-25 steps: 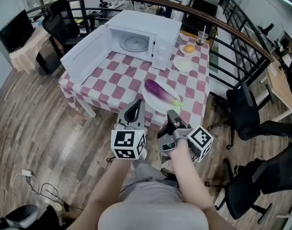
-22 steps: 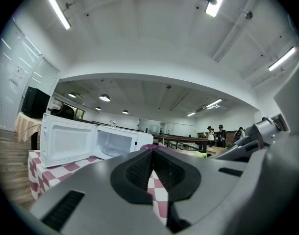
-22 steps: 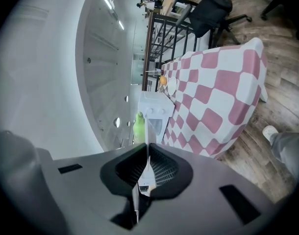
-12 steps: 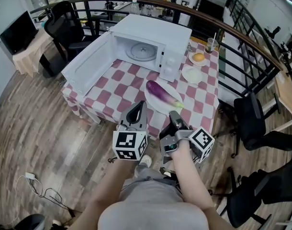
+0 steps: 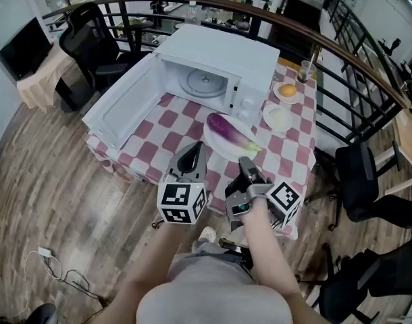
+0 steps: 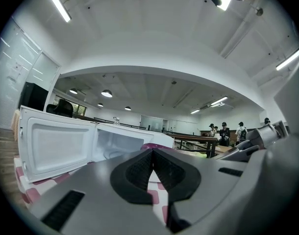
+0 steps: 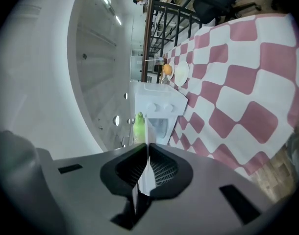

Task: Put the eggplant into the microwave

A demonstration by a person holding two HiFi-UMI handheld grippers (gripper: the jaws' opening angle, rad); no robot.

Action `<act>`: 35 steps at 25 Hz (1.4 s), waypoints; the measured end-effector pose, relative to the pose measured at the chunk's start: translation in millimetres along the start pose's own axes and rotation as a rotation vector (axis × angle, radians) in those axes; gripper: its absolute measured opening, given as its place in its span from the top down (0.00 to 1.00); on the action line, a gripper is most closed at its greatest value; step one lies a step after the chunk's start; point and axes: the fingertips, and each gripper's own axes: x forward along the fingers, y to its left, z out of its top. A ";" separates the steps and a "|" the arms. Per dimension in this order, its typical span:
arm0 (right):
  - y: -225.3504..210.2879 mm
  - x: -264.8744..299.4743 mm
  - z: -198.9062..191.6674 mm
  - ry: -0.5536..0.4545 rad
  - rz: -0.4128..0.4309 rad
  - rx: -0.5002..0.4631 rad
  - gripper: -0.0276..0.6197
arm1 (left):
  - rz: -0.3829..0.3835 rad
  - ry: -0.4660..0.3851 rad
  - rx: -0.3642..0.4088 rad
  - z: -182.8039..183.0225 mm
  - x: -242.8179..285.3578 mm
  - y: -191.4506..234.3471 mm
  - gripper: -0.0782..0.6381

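Note:
A purple eggplant (image 5: 227, 129) with a green stem lies on a white plate (image 5: 216, 146) on the checkered table (image 5: 175, 123). Behind it stands the white microwave (image 5: 226, 56), its door (image 5: 121, 110) swung wide to the left and the turntable showing. My left gripper (image 5: 192, 156) and right gripper (image 5: 247, 165) hover side by side short of the table's near edge, both shut and empty. The left gripper view shows the shut gripper (image 6: 152, 151), the microwave (image 6: 115, 143) and door (image 6: 54, 146). Past the gripper (image 7: 146, 146) in the rolled right gripper view, the eggplant's stem (image 7: 138, 124) shows.
An orange (image 5: 288, 90) on a small plate, an empty plate (image 5: 279, 117) and a glass (image 5: 304, 70) stand right of the microwave. A curved railing (image 5: 341, 52) runs behind the table. Black office chairs (image 5: 360, 181) stand at the right, another chair (image 5: 84, 36) at the left.
The table, microwave and eggplant have drawn nearer in the head view as both grippers moved forward together. Both grippers stay shut.

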 end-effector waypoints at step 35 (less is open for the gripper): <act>-3.0 151.8 -16.3 -0.007 -0.019 -0.002 0.90 | -0.055 0.036 0.004 8.4 108.0 106.3 0.88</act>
